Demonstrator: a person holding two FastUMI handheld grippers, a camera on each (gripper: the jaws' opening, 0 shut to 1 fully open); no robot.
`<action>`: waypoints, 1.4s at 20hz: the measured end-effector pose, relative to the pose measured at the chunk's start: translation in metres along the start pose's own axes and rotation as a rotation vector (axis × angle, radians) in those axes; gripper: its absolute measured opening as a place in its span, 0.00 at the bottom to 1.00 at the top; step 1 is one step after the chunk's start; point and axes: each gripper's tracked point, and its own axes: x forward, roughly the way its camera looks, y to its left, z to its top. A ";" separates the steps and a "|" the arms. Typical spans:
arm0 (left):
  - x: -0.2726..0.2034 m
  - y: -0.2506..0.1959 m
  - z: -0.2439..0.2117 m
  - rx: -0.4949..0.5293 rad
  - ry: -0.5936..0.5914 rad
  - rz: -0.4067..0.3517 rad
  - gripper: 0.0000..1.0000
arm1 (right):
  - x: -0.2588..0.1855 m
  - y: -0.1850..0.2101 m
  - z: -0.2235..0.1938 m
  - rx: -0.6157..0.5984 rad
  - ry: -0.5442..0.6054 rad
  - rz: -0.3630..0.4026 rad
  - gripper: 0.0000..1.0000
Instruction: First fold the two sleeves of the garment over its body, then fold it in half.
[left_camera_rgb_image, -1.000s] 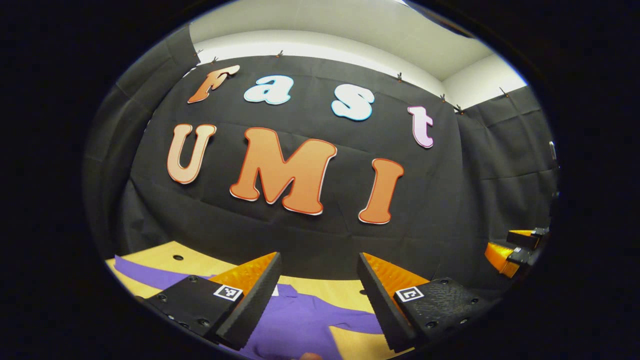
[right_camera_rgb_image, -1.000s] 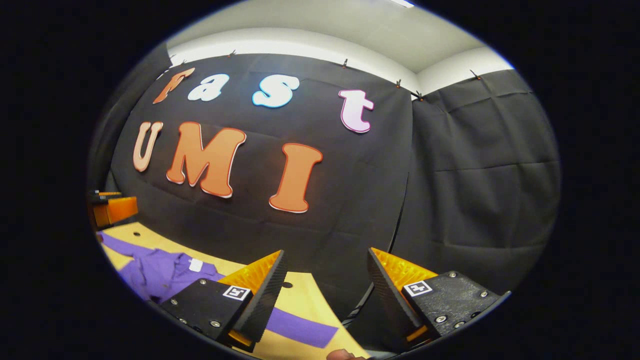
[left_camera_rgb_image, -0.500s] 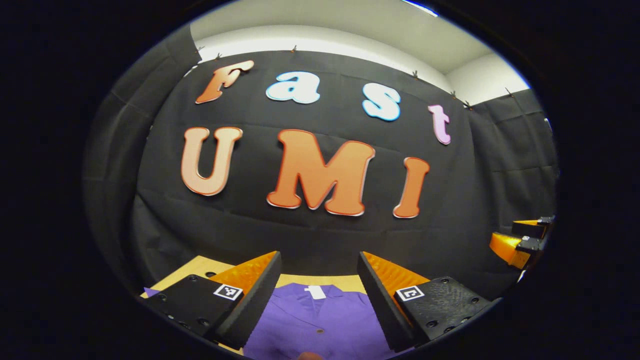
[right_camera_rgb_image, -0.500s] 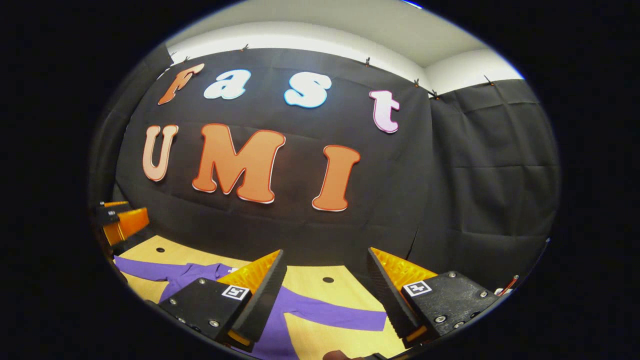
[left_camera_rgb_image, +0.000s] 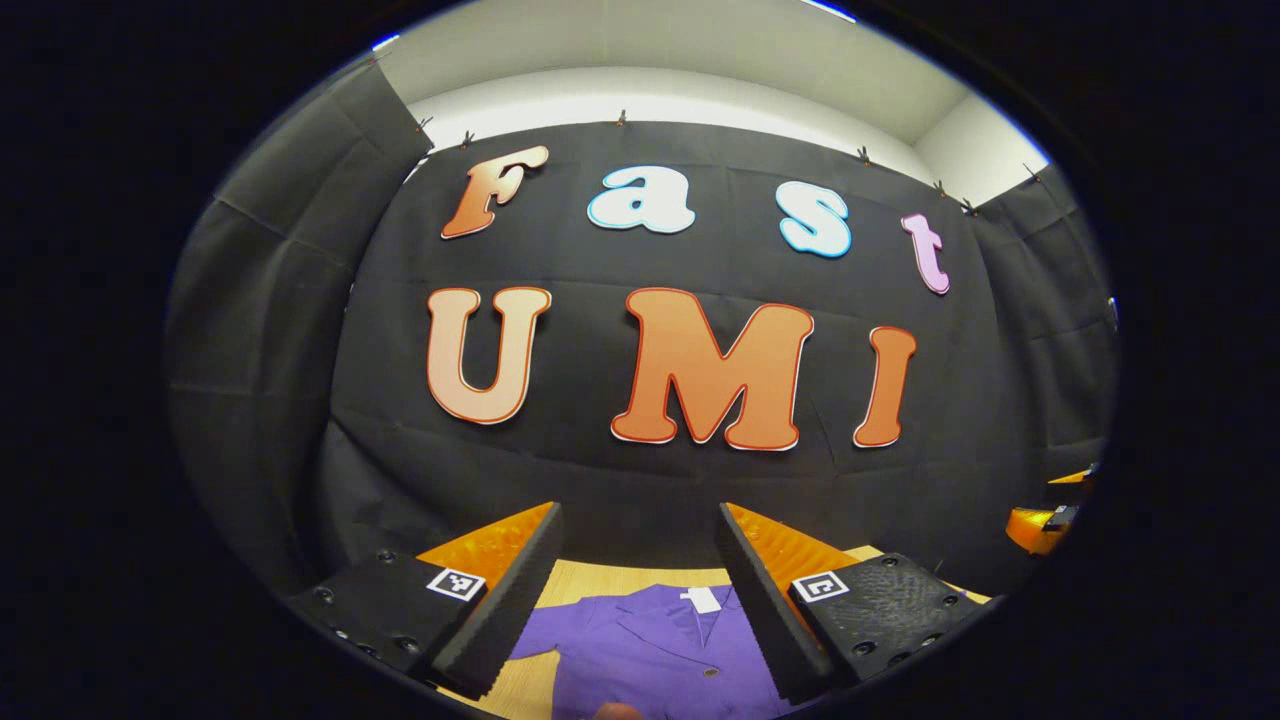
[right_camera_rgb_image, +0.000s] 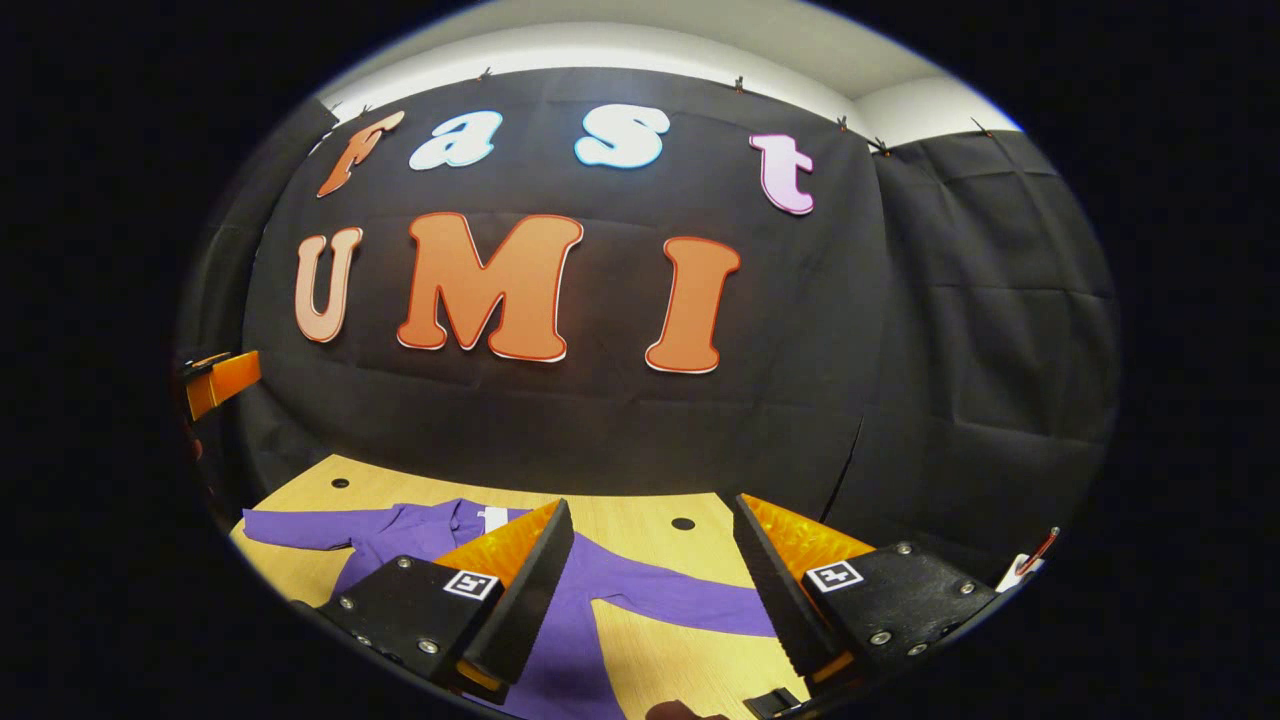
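Purple shirt (left_camera_rgb_image: 640, 655) flat on wooden table (right_camera_rgb_image: 640, 530); right gripper view adds both sleeves spread. Left gripper (left_camera_rgb_image: 635, 590) and right gripper (right_camera_rgb_image: 650, 590) fingers apart, empty.

- The right tool (right_camera_rgb_image: 650, 590) hangs above the pale wooden worktop (right_camera_rgb_image: 655, 545), its jaws wide apart with nothing between them.
- A purple long-sleeved cloth garment (right_camera_rgb_image: 585, 600) lies flat on the worktop, both sleeves spread outward, a white tag (right_camera_rgb_image: 492, 517) at its collar.
- The left tool (right_camera_rgb_image: 222, 378) shows at the far left edge.
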 end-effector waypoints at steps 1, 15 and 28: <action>-0.001 -0.007 0.002 0.003 -0.010 0.005 0.95 | 0.008 -0.007 -0.003 -0.003 0.004 -0.012 0.96; 0.015 -0.073 0.033 0.088 -0.106 0.012 0.94 | 0.091 -0.132 -0.099 -0.007 0.199 -0.164 0.96; 0.014 -0.072 0.030 0.140 -0.081 0.100 0.95 | 0.143 -0.190 -0.231 0.123 0.609 -0.218 0.96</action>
